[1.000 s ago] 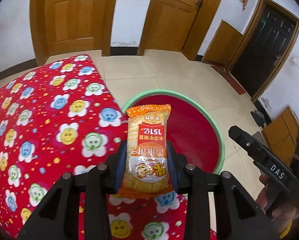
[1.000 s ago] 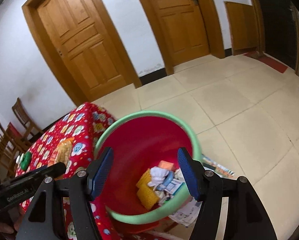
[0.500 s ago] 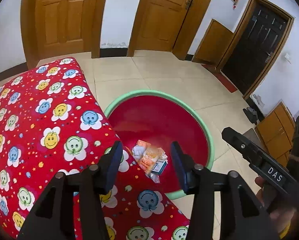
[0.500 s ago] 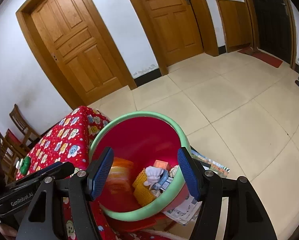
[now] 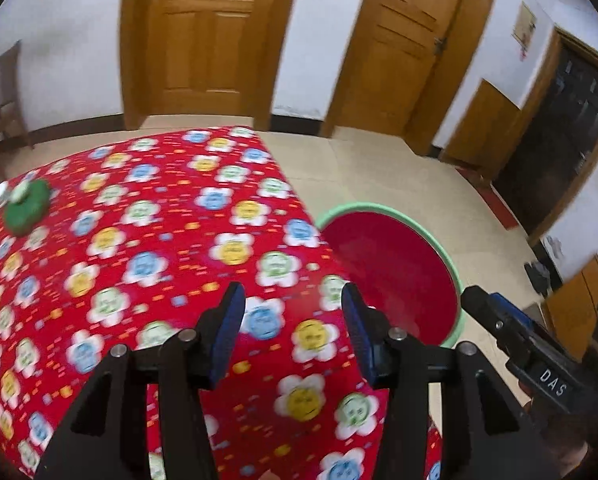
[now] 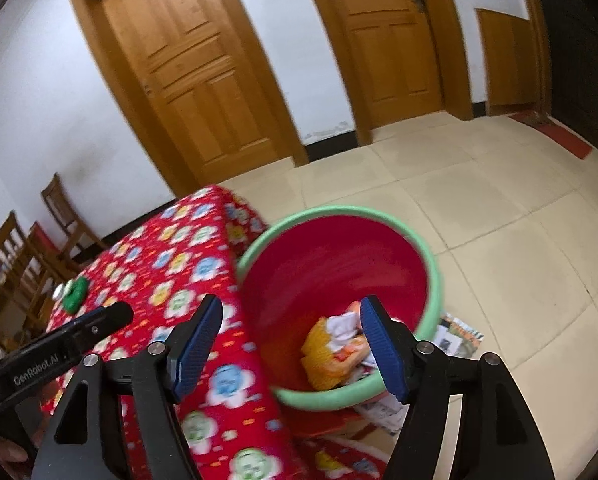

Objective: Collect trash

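Left gripper [image 5: 291, 322] spread, empty, over tablecloth [image 5: 147, 240] | right gripper [image 6: 289, 344] spread, empty | wrappers [image 6: 335, 354] lie in bin [image 6: 429, 258] | green item [image 5: 25, 206] on table likely left.

Table [image 5: 147, 216] w/ a red cloth, printed all over in smiley flowers (blue, yellow, green). A green object [image 5: 26, 207] lies near its far left corner, w/ small white bits just beside it; too blurred to ID. Rest of the cloth shown is bare. Tiled floor [image 6: 495, 216] carries the red bin w/ green rim [image 6: 433, 258], right beside the table edge, w/ printed papers [image 6: 457, 336] under it.
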{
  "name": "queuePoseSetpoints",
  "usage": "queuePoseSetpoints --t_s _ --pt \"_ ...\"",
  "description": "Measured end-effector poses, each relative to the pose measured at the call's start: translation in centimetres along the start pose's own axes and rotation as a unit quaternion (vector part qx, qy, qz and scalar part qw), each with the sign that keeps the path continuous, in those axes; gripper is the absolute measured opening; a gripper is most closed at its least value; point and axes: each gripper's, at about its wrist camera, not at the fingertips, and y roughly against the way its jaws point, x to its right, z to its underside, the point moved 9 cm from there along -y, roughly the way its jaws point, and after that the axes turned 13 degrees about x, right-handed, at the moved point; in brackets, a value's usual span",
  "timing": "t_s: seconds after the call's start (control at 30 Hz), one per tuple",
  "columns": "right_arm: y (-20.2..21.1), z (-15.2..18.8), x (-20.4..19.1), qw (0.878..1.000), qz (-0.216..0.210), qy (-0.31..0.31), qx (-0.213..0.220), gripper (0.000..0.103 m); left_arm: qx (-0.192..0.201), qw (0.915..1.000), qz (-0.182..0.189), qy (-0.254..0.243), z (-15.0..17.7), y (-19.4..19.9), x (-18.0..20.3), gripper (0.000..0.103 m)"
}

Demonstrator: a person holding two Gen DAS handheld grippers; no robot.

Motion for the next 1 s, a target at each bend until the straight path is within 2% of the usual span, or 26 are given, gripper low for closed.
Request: queuePoseSetpoints --t_s 0.37,0.5,0.6,0.77,1.0 --pt "3.0 0.8 -8.0 0.997 -0.06 0.046 0.012 0.075 0.041 0.9941 -0.092 0.037 -0.4 7.2 -7.8 0.05" --pt "4.1 0.9 -10.0 0.995 -0.075 0.061 0.017 0.075 0.065 0.9875 -0.14 0.031 -0.5 10.1 -10.2 0.05" --pt "4.8 1.4 -11.3 0.994 -0.083 0.069 0.013 0.078 0.091 0.9782 -0.186 0.019 -0.6 12.5 -12.0 0.05" --pt "5.9 2.0 -13.3 0.993 -0.095 0.073 0.019 0.078 0.112 0.9703 -0.213 0.022 -0.5 15.4 -13.9 0.05" --pt "6.7 3.3 -15.7 0.99 -0.107 0.091 0.02 0.078 0.112 0.9697 -0.213 0.039 0.6 16.8 -15.3 0.05"
